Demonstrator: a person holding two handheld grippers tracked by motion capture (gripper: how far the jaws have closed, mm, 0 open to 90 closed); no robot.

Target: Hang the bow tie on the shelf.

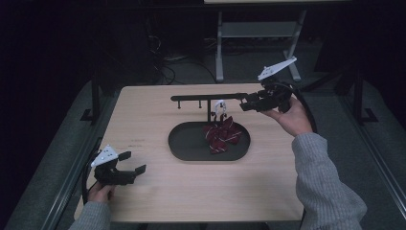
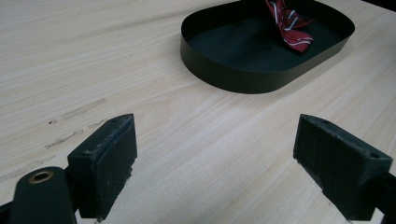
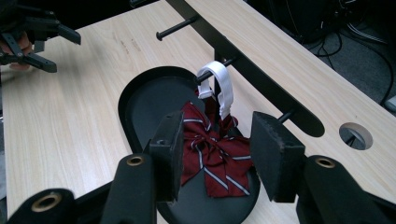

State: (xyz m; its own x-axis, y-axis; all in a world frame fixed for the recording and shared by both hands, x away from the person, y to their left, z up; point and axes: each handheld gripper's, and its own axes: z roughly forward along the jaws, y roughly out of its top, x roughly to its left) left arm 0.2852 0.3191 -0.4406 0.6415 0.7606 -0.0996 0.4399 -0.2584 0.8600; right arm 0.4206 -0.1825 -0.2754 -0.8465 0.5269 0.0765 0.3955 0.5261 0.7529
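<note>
A dark red striped bow tie (image 1: 221,135) (image 3: 212,156) hangs by a white strap (image 3: 217,84) (image 1: 219,108) from a peg of a black rack (image 1: 206,98) (image 3: 261,77). Its lower part rests in the black oval tray (image 1: 186,143) (image 3: 144,100) (image 2: 243,70); the bow tie (image 2: 287,23) lies at the tray's far side in the left gripper view. My right gripper (image 1: 245,105) (image 3: 217,156) is open, held above the table at the rack's right end, nothing between its pads. My left gripper (image 1: 132,163) (image 2: 215,163) is open, low over the table's front left corner.
The light wooden table (image 1: 158,191) has a round cable hole (image 3: 356,135) beside the rack. Free pegs (image 3: 175,29) stick out from the rack's bar. Beyond the table stands a grey table frame (image 1: 258,33) with cables on a dark floor.
</note>
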